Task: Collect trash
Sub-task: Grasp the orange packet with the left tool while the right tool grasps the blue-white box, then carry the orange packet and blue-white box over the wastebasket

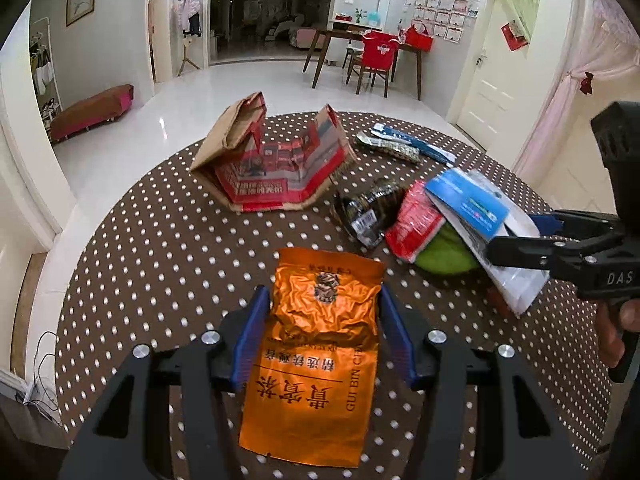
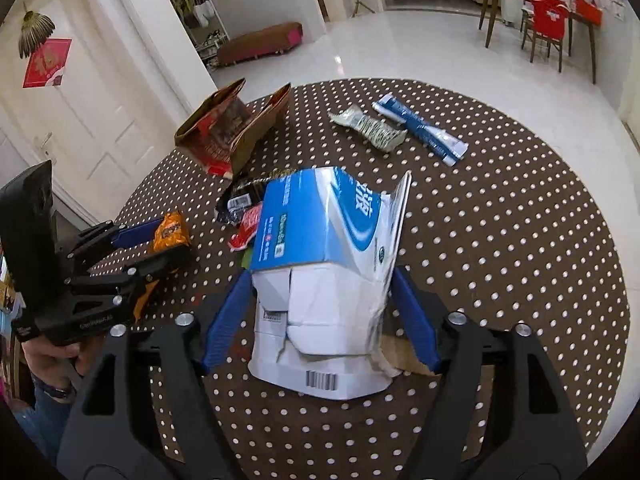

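An orange foil tea bag (image 1: 320, 344) hangs between the blue pads of my left gripper (image 1: 322, 296), which is shut on its sides; the same grip shows at the left of the right wrist view (image 2: 172, 240). A flattened blue-and-white carton (image 2: 320, 248) stands between the fingers of my right gripper (image 2: 322, 276). The pads sit just off its edges, so that gripper is open. The carton (image 1: 472, 208) leans on a pile: a red packet (image 1: 416, 224), a dark wrapper (image 1: 368, 212) and something green (image 1: 444, 256). An open brown paper bag (image 1: 276, 160) lies at the far side.
The round table wears a brown white-dotted cloth (image 1: 180, 240). A crumpled silvery wrapper (image 2: 372, 126) and a blue tube pack (image 2: 420, 128) lie far right. A hand (image 1: 624, 320) holds the right gripper. Beyond are white floor, a bench (image 1: 92, 112) and a dining set (image 1: 372, 56).
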`<state>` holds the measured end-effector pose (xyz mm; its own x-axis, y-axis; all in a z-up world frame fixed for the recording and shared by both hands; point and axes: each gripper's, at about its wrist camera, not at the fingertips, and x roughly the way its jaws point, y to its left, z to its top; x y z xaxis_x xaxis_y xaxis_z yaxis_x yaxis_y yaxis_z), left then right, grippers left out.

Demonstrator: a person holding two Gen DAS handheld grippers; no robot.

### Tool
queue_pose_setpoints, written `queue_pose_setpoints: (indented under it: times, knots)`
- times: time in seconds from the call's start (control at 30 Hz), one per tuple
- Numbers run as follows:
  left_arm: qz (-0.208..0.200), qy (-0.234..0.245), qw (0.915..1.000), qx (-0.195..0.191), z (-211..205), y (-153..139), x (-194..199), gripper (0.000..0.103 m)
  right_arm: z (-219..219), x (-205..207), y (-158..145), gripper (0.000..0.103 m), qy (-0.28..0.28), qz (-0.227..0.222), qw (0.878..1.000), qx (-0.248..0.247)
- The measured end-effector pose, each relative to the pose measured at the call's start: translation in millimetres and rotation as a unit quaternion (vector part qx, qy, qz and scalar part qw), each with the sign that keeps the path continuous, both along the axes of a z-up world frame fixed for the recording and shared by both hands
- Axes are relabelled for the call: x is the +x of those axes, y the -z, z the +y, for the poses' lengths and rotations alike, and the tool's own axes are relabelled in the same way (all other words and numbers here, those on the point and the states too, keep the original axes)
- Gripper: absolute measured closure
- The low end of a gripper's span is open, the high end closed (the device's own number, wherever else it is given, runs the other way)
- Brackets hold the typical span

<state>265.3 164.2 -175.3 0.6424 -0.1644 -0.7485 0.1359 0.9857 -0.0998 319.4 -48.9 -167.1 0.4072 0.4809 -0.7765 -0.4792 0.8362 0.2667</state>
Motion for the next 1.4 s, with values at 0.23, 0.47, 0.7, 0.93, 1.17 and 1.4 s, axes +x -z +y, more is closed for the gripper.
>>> queue_pose_setpoints:
  times: [0.23, 0.47, 0.7, 0.93, 1.17, 1.4]
  knots:
    - [-0.003, -0.007, 1.0000, -0.003, -6, -5, -13, 0.049, 5, 18, 8, 0.022, 0.009, 0.007, 1.000, -0.008]
    - [-0.015, -0.015, 0.9997, -0.009, 2, -15, -32, 0.049, -8, 14, 5, 0.034, 0.013, 0.004, 0.999, 0.049]
    - [-0.042, -0.016, 0.9987, -0.022, -6, -34, -50, 0.049, -34, -5, -20, 0.034, 0.035, -0.025, 0.996, 0.082]
    - [-0.074, -0.006, 0.9967, -0.034, -37, -60, -72, 0.049, -67, -26, -47, 0.034, 0.049, -0.049, 0.990, 0.122]
    - [-0.095, 0.018, 0.9943, -0.046, -87, -83, -88, 0.049, -108, -60, -71, 0.034, 0.069, -0.078, 0.984, 0.142]
    - [-0.100, 0.067, 0.9909, -0.060, -161, -95, -98, 0.049, -174, -94, -83, 0.033, 0.117, -0.101, 0.976, 0.153]
